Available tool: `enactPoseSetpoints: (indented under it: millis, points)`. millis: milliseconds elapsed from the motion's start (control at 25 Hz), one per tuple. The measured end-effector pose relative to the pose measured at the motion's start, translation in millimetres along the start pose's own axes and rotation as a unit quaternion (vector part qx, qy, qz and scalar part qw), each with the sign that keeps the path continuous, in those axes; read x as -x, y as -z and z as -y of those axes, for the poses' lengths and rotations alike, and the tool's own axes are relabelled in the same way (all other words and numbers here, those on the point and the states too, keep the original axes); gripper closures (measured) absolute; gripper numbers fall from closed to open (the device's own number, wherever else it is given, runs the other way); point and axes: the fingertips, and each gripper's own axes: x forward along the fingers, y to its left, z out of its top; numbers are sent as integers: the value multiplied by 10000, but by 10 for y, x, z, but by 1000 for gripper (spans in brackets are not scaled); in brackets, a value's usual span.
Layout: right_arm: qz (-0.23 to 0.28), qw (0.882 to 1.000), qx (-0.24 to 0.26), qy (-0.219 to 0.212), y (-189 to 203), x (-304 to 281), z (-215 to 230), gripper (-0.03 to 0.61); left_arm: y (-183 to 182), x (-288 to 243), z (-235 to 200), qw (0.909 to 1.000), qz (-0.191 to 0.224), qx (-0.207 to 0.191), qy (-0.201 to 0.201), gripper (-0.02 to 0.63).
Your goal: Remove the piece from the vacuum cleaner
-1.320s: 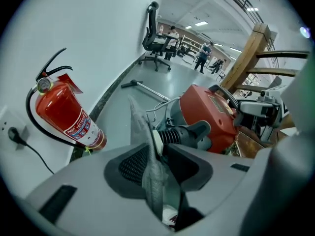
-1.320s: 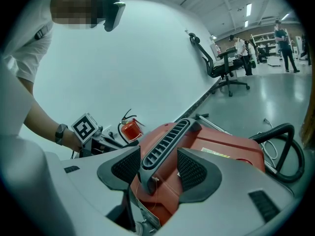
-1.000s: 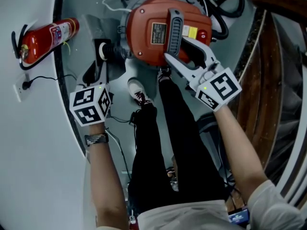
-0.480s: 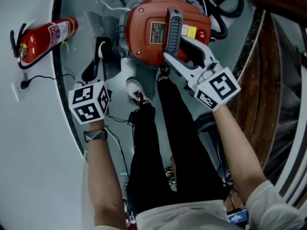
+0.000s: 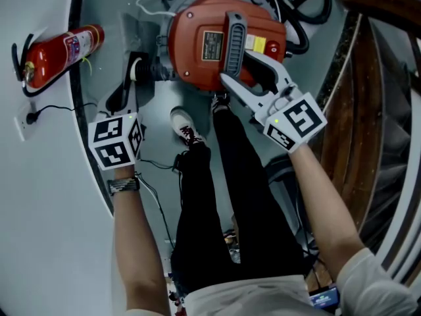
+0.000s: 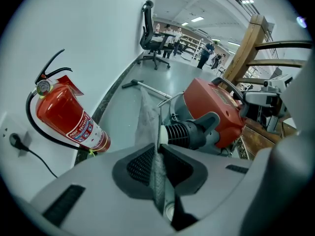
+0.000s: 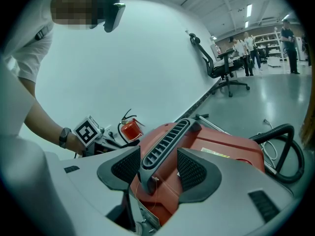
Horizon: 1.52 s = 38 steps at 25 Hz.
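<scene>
At your ten o'clock, left gripper (image 6: 157, 149) just closed, clamped on thin grey sheet-like piece (image 6: 147, 117); your right gripper (image 7: 160, 163) jaws apart, astride ribbed grey handle (image 7: 165, 141) of red vacuum cleaner (image 7: 216, 146).

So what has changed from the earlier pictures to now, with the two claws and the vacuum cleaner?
The left claw has just been closing and is now shut on a thin grey piece beside the black hose connector. The right claw stays open around the handle of the vacuum cleaner, which has not visibly moved.
</scene>
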Motion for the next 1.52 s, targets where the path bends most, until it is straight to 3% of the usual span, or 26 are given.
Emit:
enactPoseSetpoints:
  millis: [240, 600, 840, 1520]
  points:
    - [0, 10000, 3, 1, -4, 5, 4, 339, -2, -7, -5, 9999, -5, 137, -30, 577]
    - [10, 10000, 31, -7, -3, 9, 1, 337, -9, -10, -19, 10000, -60, 37, -18, 577]
    - [14, 10000, 35, -6, -7, 4, 2, 337, 2, -21, -50, 9993, -42, 363, 16, 577]
    - [13, 10000, 16, -3, -2, 4, 7, 337, 6, -47, -60, 9996, -199, 73, 189, 578]
